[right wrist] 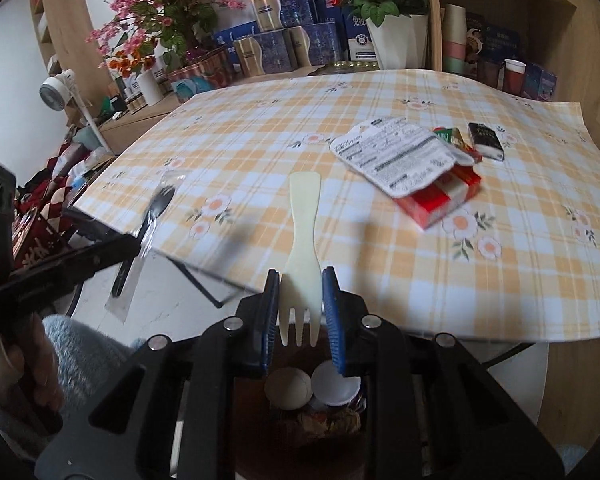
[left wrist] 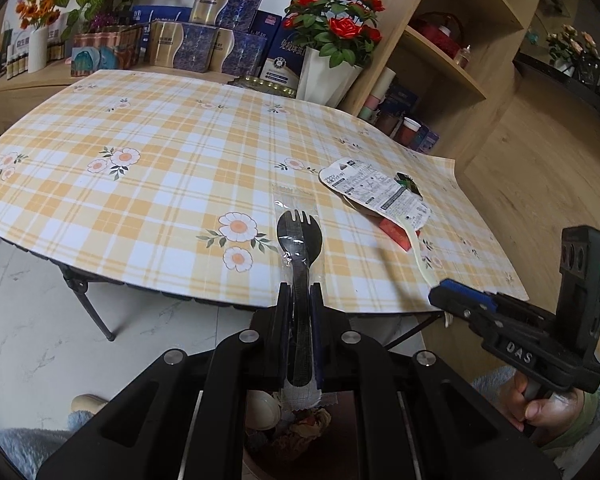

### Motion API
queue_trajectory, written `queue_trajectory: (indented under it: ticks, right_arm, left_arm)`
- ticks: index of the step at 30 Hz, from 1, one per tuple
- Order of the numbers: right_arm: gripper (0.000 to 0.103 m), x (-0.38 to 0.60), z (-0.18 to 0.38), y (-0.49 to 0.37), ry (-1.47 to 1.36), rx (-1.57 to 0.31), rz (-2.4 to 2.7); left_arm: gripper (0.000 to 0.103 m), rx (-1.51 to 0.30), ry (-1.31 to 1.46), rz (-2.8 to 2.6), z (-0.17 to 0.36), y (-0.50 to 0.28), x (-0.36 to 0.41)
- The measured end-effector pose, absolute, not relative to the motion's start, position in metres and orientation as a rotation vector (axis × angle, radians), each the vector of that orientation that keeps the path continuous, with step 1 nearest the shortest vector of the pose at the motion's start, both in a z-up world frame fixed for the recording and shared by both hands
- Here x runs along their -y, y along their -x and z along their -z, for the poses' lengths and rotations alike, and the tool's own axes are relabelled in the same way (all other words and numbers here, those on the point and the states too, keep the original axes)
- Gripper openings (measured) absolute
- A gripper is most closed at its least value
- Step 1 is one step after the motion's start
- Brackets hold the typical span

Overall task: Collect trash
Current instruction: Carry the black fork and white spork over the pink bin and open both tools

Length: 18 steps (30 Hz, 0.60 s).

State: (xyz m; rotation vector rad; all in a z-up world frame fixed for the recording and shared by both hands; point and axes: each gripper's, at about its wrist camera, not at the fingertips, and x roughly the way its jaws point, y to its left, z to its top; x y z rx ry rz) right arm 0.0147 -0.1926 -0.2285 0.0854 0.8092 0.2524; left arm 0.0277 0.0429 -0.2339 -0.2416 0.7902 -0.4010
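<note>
Closest to your left camera, your left gripper (left wrist: 300,300) pinches a black spork (left wrist: 298,236) sealed in a clear wrapper, its tines pointing away over the near edge of the worktop (left wrist: 160,168). Your right gripper (right wrist: 300,292) is pressed onto a cream plastic fork (right wrist: 302,240), tines toward the camera and handle reaching out over the worktop. Below both grippers, a bin (right wrist: 316,420) shows a pale round lid, a white cup and crumpled scraps inside.

Farther out on the checked cloth lies a peeled white lid (right wrist: 396,156) resting across a red carton (right wrist: 440,196), with a small green-and-red packet (right wrist: 452,136) just beyond it and a black-and-white box (right wrist: 486,140) beside that. Past the worktop stand a white pot of red roses (left wrist: 332,36) and stacked blue-and-gold boxes (left wrist: 204,40).
</note>
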Motion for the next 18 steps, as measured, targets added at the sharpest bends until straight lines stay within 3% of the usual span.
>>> queue_trajectory:
  ticks: [18]
  right_arm:
    - [0.025, 0.193, 0.264, 0.044, -0.069, -0.875, -0.288]
  left_arm:
    - [0.01, -0.772, 0.171, 0.405, 0.239, 0.011, -0.026]
